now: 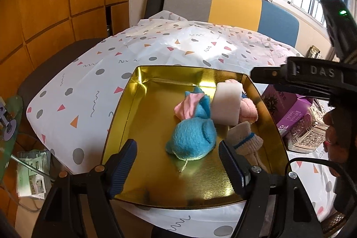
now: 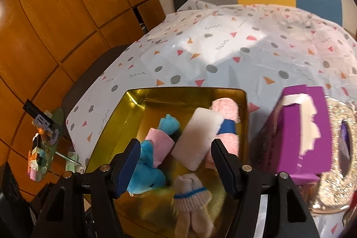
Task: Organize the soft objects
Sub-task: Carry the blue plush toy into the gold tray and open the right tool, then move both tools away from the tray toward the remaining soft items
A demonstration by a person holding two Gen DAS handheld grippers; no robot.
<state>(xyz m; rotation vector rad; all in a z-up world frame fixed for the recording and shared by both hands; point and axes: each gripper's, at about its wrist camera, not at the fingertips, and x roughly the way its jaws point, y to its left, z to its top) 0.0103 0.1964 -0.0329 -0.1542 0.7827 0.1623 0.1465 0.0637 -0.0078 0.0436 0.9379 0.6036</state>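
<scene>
A gold tray [image 1: 151,117] [image 2: 138,108] sits on the patterned tablecloth. In it lie a fuzzy blue plush piece [image 1: 189,137] [image 2: 147,171], a folded pink cloth [image 1: 187,106] [image 2: 159,144], a white sponge block [image 1: 226,104] [image 2: 198,137], a pink sock [image 1: 247,110] [image 2: 225,110] and a beige glove with a blue band [image 1: 243,137] [image 2: 191,200]. My left gripper [image 1: 178,164] hangs open over the tray's near side, holding nothing. My right gripper [image 2: 176,168] is open above the sponge's near end and the glove; its pads press on nothing. Its black housing [image 1: 312,79] shows at the right.
A purple tissue box [image 2: 301,126] [image 1: 287,108] and a glittery glass container [image 2: 339,148] [image 1: 310,135] stand right of the tray. A grey, yellow and blue chair back [image 1: 234,3] is behind the table. Wooden cabinets [image 1: 55,3] line the left, with a cluttered green stand [image 2: 42,144] below.
</scene>
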